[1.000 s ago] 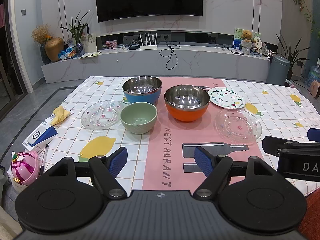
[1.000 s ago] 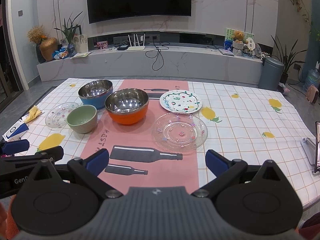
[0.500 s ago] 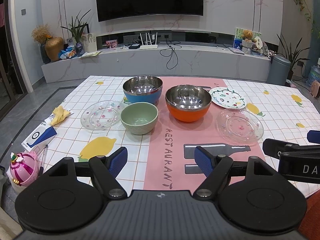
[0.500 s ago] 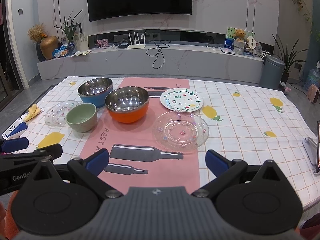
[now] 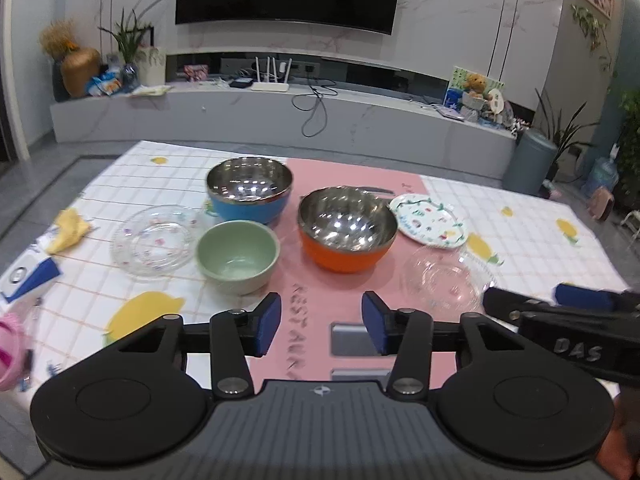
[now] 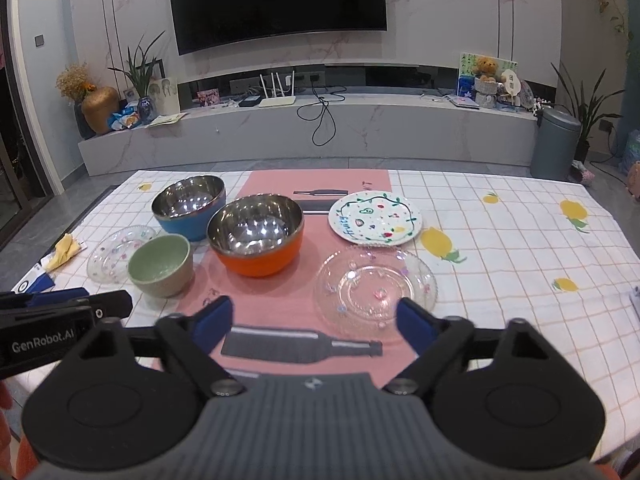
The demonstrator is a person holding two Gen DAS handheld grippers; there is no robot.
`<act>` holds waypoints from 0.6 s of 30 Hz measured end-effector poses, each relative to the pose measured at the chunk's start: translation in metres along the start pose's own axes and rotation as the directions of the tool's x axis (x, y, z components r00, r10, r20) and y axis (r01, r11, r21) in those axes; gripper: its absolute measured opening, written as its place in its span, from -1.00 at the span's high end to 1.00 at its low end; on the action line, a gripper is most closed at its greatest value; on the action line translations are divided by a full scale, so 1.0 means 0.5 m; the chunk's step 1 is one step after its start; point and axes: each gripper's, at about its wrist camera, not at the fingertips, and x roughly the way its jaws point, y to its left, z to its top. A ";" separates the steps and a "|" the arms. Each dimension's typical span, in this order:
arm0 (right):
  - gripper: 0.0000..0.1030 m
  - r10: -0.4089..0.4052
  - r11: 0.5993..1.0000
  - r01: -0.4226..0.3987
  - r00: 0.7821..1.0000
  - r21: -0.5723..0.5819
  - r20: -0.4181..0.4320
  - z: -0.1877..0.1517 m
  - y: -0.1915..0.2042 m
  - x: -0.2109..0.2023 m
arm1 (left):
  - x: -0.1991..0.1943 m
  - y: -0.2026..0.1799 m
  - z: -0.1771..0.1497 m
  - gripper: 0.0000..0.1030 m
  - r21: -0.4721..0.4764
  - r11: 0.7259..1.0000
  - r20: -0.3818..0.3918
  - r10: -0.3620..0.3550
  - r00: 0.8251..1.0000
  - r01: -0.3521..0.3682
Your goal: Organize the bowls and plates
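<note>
Checked white tablecloth [image 6: 500, 240] with lemon prints is being crossed by a pink runner [image 5: 308, 320] lettered "RESTAURANT". Resting on it are a blue-sided steel bowl [image 6: 188, 206], an orange-sided steel bowl [image 6: 256, 234], a pale green ceramic bowl [image 6: 160, 266], a white painted plate [image 6: 376, 218] and two clear glass plates [image 6: 374, 294] [image 5: 154, 242]. Both the left gripper [image 5: 320, 326], marked "GenRobot.AI", and the right gripper [image 6: 314, 324], marked "DAS", are being held apart, gripping nothing.
</note>
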 end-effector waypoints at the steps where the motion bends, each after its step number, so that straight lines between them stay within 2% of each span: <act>1: -0.59 0.003 1.000 -0.003 1.000 0.001 -0.005 0.008 0.000 0.013 | 0.011 0.001 0.008 0.11 -0.010 1.000 -0.003 -0.012 1.000 0.012; 4: -0.41 0.012 1.000 -0.012 1.000 0.004 -0.017 0.033 0.001 0.054 | 0.051 0.003 0.034 0.27 -0.031 0.999 -0.011 -0.036 0.999 0.035; 9: -0.19 0.020 0.999 -0.019 0.998 0.026 -0.056 0.070 0.001 0.134 | 0.113 0.006 0.068 0.29 -0.064 0.998 0.013 -0.023 1.000 0.024; 14: -0.05 0.039 0.996 -0.031 0.993 0.081 -0.107 0.096 -0.005 0.221 | 0.185 0.022 0.094 0.28 -0.141 0.990 -0.031 -0.033 0.999 0.028; 18: 0.06 0.058 0.992 -0.040 0.988 0.123 -0.143 0.108 -0.008 0.286 | 0.237 0.032 0.102 0.28 -0.176 0.984 -0.059 -0.014 0.998 0.003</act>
